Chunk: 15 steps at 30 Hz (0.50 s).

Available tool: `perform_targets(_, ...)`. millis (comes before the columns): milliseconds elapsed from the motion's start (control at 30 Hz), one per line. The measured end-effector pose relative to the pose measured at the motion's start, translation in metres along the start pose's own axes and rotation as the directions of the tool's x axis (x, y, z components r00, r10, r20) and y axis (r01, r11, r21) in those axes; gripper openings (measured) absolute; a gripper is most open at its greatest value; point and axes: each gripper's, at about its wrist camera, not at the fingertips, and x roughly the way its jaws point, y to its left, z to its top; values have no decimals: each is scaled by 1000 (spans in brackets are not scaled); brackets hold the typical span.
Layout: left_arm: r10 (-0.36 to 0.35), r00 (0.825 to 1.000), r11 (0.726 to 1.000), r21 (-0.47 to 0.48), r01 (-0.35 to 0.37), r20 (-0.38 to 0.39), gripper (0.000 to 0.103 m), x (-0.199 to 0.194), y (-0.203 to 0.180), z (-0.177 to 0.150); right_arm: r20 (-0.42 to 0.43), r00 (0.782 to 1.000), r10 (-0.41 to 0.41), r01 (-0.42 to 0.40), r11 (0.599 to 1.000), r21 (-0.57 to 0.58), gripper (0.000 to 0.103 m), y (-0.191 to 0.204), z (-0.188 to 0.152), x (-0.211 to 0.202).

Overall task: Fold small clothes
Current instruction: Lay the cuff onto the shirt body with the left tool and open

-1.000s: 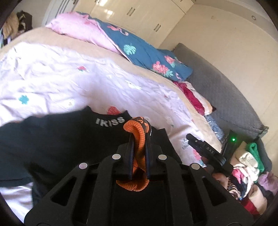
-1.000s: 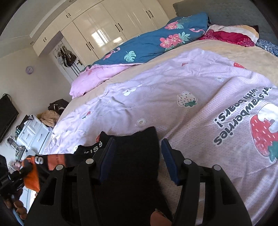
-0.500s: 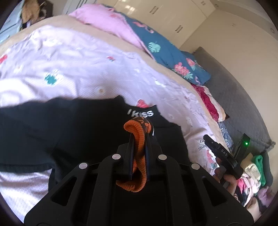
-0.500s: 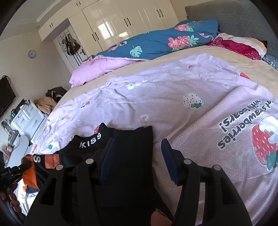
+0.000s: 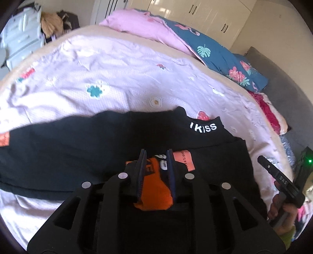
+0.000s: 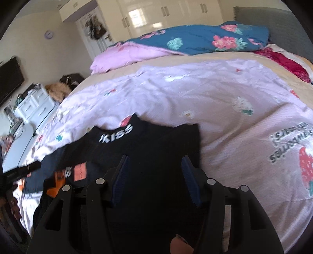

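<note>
Orange cuff sits between the left gripper jaws, which have just been opening to drop the sleeve on the black top spread on the bed. Right gripper hangs half-open and empty. Next I'd back off and fold the other side.

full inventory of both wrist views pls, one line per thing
black garment: 1, black with white KISS lettering, spread on the near bed
orange cuff: 1, orange, between the left tongs' fingers
bedspread: 1, pale lilac, printed, covering the bed
duvet: 1, blue floral with pink underside, far edge of bed
wardrobe: 1, cream, far wall
drawer unit: 1, white, left of bed
left tongs: just been opening, cuff between them
right tongs: open over garment
</note>
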Motion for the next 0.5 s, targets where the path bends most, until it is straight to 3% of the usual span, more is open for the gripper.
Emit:
perform_targets(200,-16,995,999,39,20,-96,22,25,-14,-16,-58,998,9,-14,997,-75,61,21,-9,12)
perform_targets(267,-2,990,999,50,9,-142,30,36,-15,-27,-84,996,4,-12,996,-87,62,22,-13,16)
perform_targets(333,40,984,998,50,-32,-176,51,47,-12,-35,-120,993,-8,-3,996,-88,64,20,-17,23)
perform_targets(433,100,974,995,41,-93,-205,62,60,-2,-45,-196,980,-39,25,997,-72,64,14,-28,38)
perform_targets(500,90,974,996,27,-86,-206,63,62,1,-48,-225,973,-47,34,997,-62,64,11,-34,45)
